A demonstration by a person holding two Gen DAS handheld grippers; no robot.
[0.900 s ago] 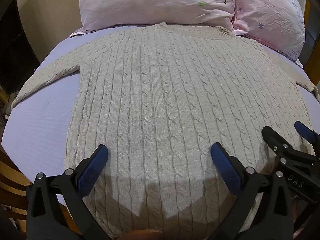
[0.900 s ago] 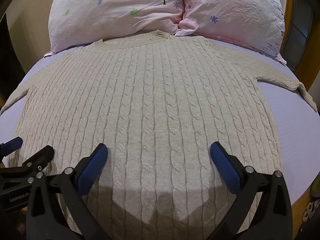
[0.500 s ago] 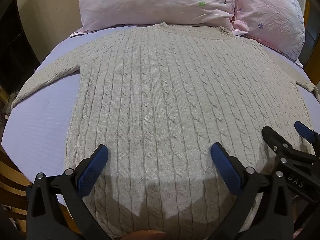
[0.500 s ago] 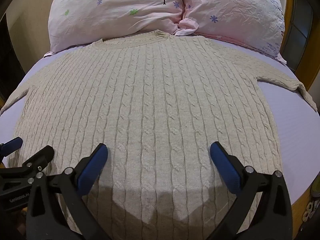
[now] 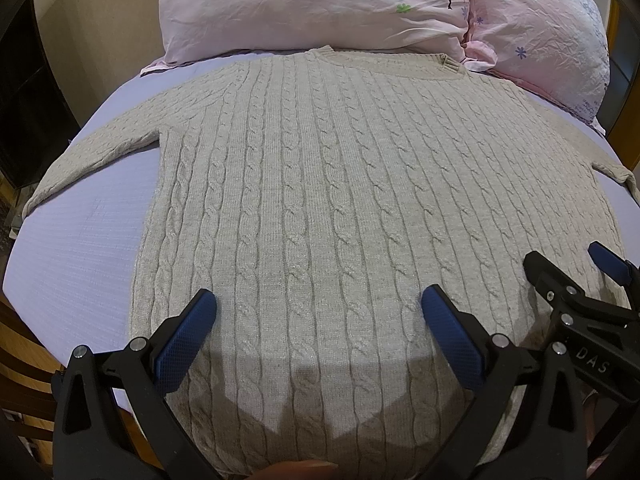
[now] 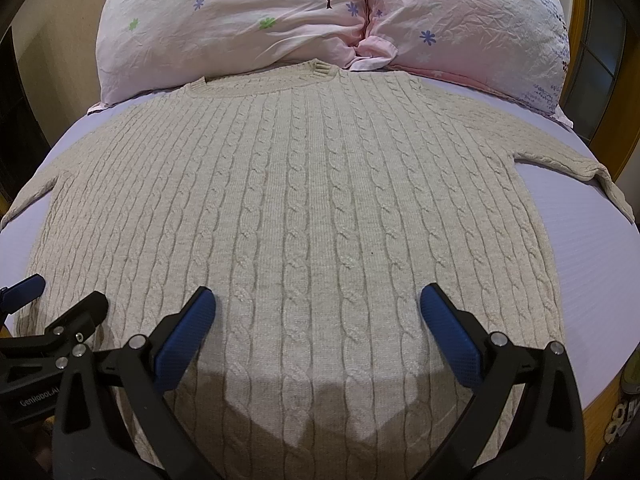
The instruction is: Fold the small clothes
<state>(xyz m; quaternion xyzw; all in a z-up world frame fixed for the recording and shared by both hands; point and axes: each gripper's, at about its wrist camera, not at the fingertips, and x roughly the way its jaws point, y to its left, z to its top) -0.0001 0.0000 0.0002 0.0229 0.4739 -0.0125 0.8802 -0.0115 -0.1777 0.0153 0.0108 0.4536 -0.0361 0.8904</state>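
A beige cable-knit sweater (image 5: 320,200) lies flat, front up, on a lavender sheet (image 5: 80,248), collar toward the pillows, both sleeves spread sideways. It also fills the right wrist view (image 6: 304,216). My left gripper (image 5: 318,308) is open and empty, hovering over the hem's left half. My right gripper (image 6: 316,304) is open and empty over the hem's right half. The right gripper shows at the right edge of the left wrist view (image 5: 576,272). The left gripper shows at the left edge of the right wrist view (image 6: 60,300).
Two pink flowered pillows (image 6: 248,20) (image 6: 480,28) lie against the headboard just beyond the collar. The wooden bed frame (image 6: 624,128) shows at the right. Bare lavender sheet (image 6: 592,264) lies on both sides of the sweater body.
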